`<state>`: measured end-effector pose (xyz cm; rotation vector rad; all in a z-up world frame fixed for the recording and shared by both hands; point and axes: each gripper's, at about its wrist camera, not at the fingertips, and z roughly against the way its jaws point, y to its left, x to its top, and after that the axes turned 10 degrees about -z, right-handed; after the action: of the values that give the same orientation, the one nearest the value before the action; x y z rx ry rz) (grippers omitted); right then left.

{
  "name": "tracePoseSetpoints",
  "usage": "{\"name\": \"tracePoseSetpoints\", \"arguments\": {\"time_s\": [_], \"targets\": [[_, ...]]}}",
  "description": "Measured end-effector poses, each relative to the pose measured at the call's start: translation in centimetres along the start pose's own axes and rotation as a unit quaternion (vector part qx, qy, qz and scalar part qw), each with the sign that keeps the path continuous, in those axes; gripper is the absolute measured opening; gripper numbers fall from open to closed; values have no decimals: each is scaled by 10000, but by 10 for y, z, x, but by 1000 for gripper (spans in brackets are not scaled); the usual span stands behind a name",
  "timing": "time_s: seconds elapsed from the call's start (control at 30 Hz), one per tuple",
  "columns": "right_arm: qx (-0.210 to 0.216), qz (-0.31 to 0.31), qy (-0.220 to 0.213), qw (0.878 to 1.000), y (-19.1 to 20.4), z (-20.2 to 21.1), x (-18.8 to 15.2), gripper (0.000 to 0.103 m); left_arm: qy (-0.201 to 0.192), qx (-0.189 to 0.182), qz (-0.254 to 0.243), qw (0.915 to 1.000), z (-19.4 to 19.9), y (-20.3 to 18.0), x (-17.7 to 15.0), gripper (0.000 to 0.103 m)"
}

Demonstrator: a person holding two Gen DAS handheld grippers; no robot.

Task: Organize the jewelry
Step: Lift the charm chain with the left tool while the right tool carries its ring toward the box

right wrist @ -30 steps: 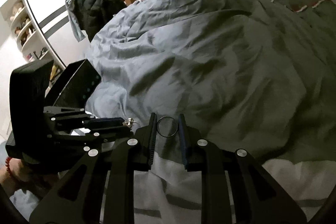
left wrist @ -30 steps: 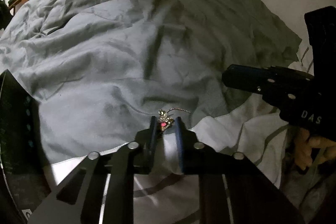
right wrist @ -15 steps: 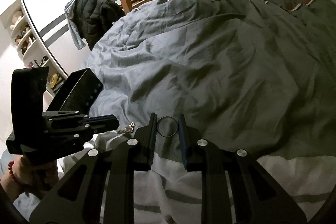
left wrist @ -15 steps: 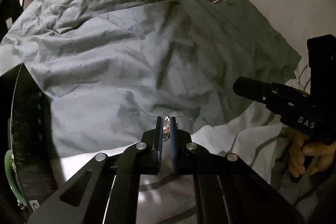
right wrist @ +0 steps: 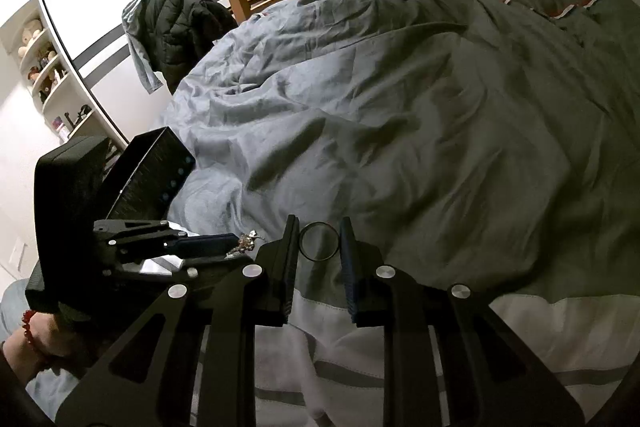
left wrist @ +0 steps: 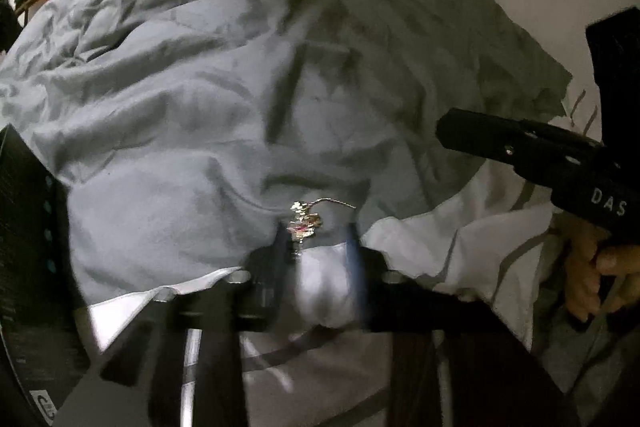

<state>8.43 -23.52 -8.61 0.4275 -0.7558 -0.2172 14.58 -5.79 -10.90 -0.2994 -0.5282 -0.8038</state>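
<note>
Jewelry is split between the two claws at this moment. The left claw (left wrist: 316, 239) now stands with its fingers spread wide. Half a second ago they were pinched almost together around the gold charm (left wrist: 304, 223). So the pinch has been let go, or it never took. The charm, with its short chain trailing to the right, sits close against the tip of the left-hand finger. The left view is blurred, so I cannot tell whether it lies loose on the cloth or is snagged on that finger. Either way I judge that it is not securely held and needs another grasp before it can be carried.

The right claw (right wrist: 320, 223) is closed on a thin dark ring (right wrist: 320, 260), which is clamped upright between its two fingers, just as it was a second ago. That piece looks ready to be put away.

Beneath both claws is the rumpled grey duvet (left wrist: 200, 107), with a white striped sheet (left wrist: 420, 251) at its near edge.

Further out, at the left edge of the bed, a black box (right wrist: 152, 179) stands open, tilted toward the claws. I take it to be where the pieces go. Neither view looks into it now, so I cannot say what it holds.
</note>
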Motion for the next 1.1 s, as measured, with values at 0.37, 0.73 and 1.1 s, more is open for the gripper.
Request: {"name": "tracePoseSetpoints", "arguments": {"time_s": [0.37,0.73,1.1], "targets": [[0,-20,7,10000,-1,-1,0,21,-154,65,139,9998,11,5,-2,6],[-16,-18,55,10000,-2,-2,-3,21,-82,60,-80,9999,1,-3,3,23],[-44,33,26,10000,2,-2,-5,21,-60,93,-178,9998,-2,-4,2,11]]}}
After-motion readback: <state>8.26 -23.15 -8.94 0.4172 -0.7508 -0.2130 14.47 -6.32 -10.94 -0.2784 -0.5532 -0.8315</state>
